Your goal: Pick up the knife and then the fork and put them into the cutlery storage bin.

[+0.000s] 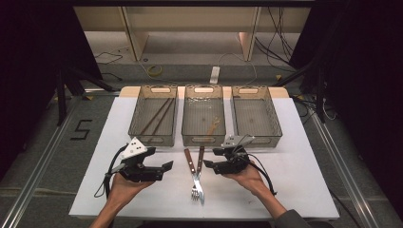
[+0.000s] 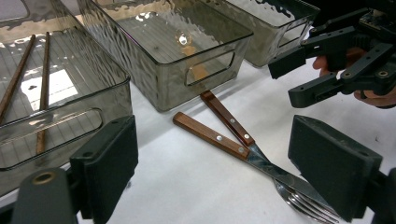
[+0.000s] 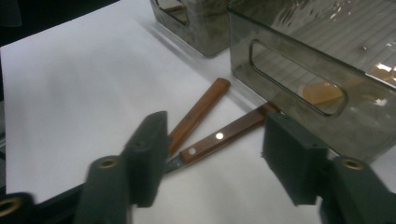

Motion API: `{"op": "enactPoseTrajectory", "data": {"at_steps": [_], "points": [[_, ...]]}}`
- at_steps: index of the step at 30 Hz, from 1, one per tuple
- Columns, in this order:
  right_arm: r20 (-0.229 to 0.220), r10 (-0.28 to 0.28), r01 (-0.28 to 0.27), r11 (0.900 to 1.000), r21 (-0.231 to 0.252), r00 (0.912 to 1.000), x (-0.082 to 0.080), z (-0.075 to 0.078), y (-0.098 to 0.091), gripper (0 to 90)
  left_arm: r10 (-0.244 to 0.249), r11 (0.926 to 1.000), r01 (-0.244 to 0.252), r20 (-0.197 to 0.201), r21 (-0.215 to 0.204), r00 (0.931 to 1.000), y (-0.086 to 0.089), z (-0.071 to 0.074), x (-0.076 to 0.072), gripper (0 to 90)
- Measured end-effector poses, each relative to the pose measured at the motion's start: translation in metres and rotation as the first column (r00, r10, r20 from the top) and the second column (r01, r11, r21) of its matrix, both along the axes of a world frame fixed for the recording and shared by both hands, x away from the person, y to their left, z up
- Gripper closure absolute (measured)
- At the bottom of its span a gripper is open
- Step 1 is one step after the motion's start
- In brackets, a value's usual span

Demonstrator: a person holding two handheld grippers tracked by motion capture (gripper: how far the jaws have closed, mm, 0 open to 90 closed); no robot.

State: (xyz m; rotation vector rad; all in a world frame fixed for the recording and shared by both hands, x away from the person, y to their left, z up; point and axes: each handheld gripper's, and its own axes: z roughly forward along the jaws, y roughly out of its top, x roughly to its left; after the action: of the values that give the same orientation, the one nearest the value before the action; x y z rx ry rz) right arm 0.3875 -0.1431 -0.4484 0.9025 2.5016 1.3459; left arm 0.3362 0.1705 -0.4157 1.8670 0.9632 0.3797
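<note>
The white worktop (image 1: 294, 156) carries three grey see-through bins in a row at its far side: the left bin (image 1: 153, 116) holds two long brown sticks, the middle bin (image 1: 204, 116) holds a small wooden piece, and the right bin (image 1: 256, 116) looks empty. In front of the middle bin lie a knife (image 1: 200, 173) and a fork (image 1: 190, 171) with wooden handles. They cross each other; the handles point to the bins and the metal ends point to the person, so their long axes run from far to near.

The left gripper (image 1: 167, 166) rests left of the cutlery with its jaws wide open and nothing between them. The right gripper (image 1: 207, 166) is just beside the knife handle, clearly nearer than the left one. In the right gripper view its jaws are partly open and empty, and the two handles (image 3: 212, 123) lie just beyond them, slanting across the gap. I judge this hand is better placed to take a handle across its narrow side.
</note>
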Motion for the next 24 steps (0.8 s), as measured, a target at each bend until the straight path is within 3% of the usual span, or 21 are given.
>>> {"op": "enactPoseTrajectory", "data": {"at_steps": [12, 19, 24], "points": [[0.003, 0.082, -0.082, 0.9958, -0.041, 0.9966, 0.009, -0.002, 0.027, 79.4, 0.004, 1.0, -0.004, 0.02, 0.006, 0.9998, 0.002, 0.001, -0.001, 15.5], [-0.029, 0.114, -0.116, 0.9896, -0.085, 0.9931, 0.018, -0.01, 0.05, 89.6, 0.01, 0.9999, -0.01, 0.022, 0.002, 0.9997, 0.002, 0.0, -0.001, 15.5], [-0.048, 0.124, -0.129, 0.9859, -0.107, 0.9911, 0.025, -0.015, 0.061, 90.0, 0.009, 0.9999, -0.009, 0.02, 0.005, 0.9998, 0.002, 0.0, -0.001, 15.5]]}}
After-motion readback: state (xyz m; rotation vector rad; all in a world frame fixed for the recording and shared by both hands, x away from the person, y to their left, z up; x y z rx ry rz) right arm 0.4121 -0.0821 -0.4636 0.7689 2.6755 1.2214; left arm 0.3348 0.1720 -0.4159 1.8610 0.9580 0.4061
